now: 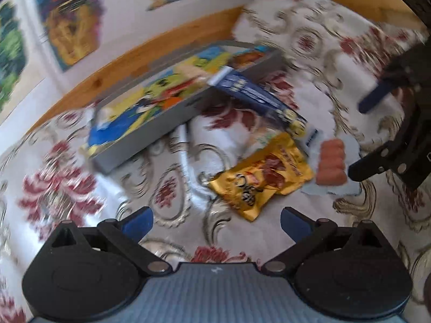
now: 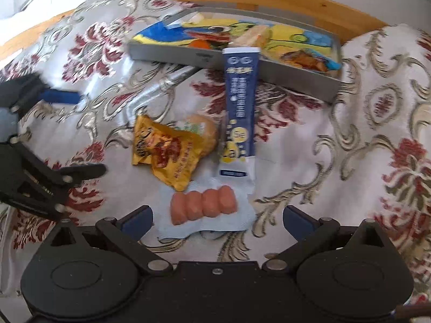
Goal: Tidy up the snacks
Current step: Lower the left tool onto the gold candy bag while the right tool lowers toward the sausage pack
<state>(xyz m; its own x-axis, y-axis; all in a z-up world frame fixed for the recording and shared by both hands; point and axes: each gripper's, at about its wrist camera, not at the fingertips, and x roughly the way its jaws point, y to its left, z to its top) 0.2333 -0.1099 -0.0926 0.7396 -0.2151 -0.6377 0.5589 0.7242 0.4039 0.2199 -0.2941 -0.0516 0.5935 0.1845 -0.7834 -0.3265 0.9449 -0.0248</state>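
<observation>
— What does the left wrist view show?
— The left gripper point(image 1: 216, 220) has its fingers spread and holds nothing; just ahead lies the yellow snack packet point(image 1: 262, 177), with the sausage pack point(image 1: 330, 164) to its right and the blue box point(image 1: 260, 99) beyond, leaning on the grey tray point(image 1: 150, 145).

— And the right wrist view?
— The right gripper point(image 2: 217, 219) is also spread and empty — the sausage pack point(image 2: 204, 204) lies between its fingertips on the floral cloth point(image 2: 377, 140), the yellow snack packet point(image 2: 167, 150) ahead-left, the grey tray point(image 2: 269, 72) farther on.
</observation>
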